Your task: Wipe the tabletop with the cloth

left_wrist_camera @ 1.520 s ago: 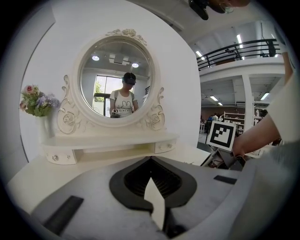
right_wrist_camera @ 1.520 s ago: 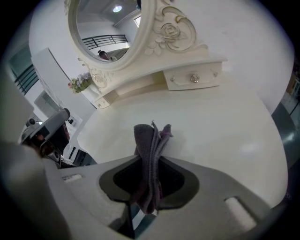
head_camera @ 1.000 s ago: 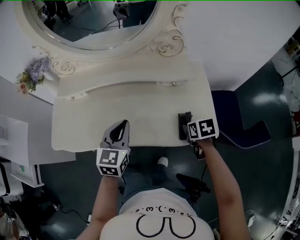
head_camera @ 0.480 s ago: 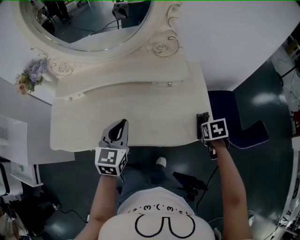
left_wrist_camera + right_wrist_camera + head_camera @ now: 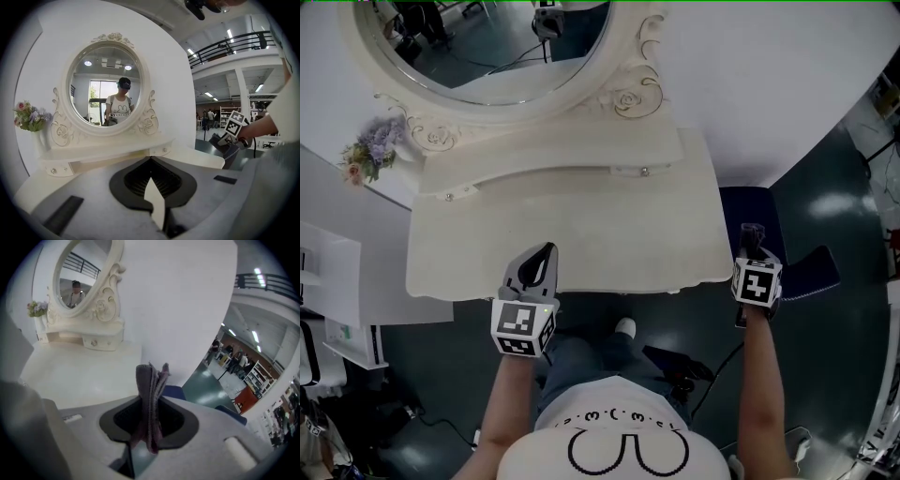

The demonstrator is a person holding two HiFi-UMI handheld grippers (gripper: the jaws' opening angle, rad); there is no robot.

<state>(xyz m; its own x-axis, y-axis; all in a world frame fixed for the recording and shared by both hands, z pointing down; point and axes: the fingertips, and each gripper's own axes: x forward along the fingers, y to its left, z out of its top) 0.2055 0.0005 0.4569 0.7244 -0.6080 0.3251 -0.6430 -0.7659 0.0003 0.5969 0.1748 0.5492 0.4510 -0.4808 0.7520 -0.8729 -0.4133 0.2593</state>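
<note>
The cream tabletop [image 5: 609, 225] of a vanity lies below me, bare. My right gripper [image 5: 752, 232] hangs just past the table's right edge, over a blue seat, off the surface. It is shut on a folded grey-purple cloth [image 5: 151, 394], which stands up between its jaws. In the left gripper view that cloth [image 5: 230, 151] shows dark under the marker cube. My left gripper [image 5: 545, 253] rests at the table's front edge, left of centre. Its jaws are together with nothing in them.
An oval mirror [image 5: 487, 37] in a carved frame rises behind a raised back shelf [image 5: 553, 155]. A small bunch of flowers [image 5: 370, 155] stands at the shelf's left end. The blue seat [image 5: 802, 267] is right of the table, a white unit [image 5: 328, 281] to the left.
My right gripper has carried the cloth rightward from the table's front right part and off its right edge. The left gripper has stayed put.
</note>
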